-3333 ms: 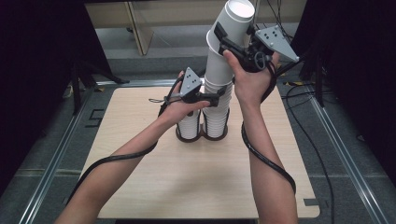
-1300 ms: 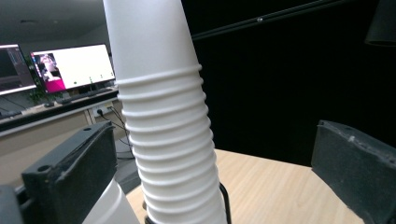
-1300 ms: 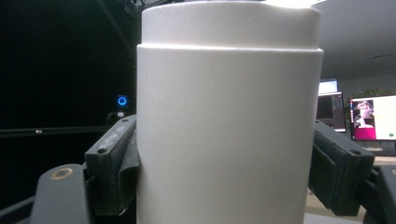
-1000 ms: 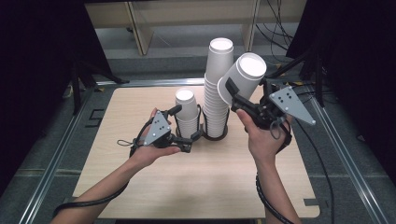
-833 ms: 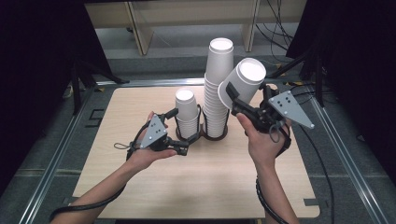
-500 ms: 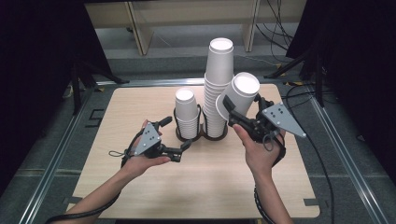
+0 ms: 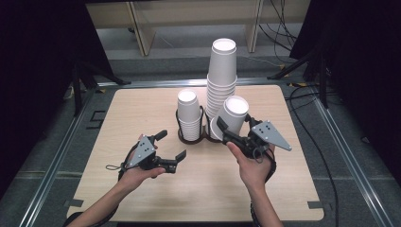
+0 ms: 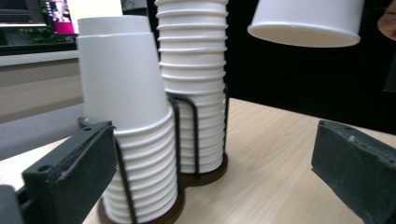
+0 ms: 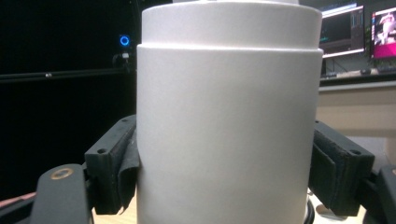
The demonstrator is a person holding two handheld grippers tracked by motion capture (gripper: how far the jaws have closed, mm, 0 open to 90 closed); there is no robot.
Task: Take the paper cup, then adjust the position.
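Beside the cup rack (image 7: 191, 137), right tool (image 7: 226, 127) clamps a paper cup (image 7: 232, 113); left tool (image 7: 171, 147) gapes empty

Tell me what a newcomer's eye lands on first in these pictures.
The tall stack of white paper cups stands out first, rising from the right ring of a dark wire holder at the table's middle, with a shorter stack in the left ring. Next comes the single cup gripped upside down by the right gripper, just right of the holder. The left gripper hangs open at front left, holding nothing.
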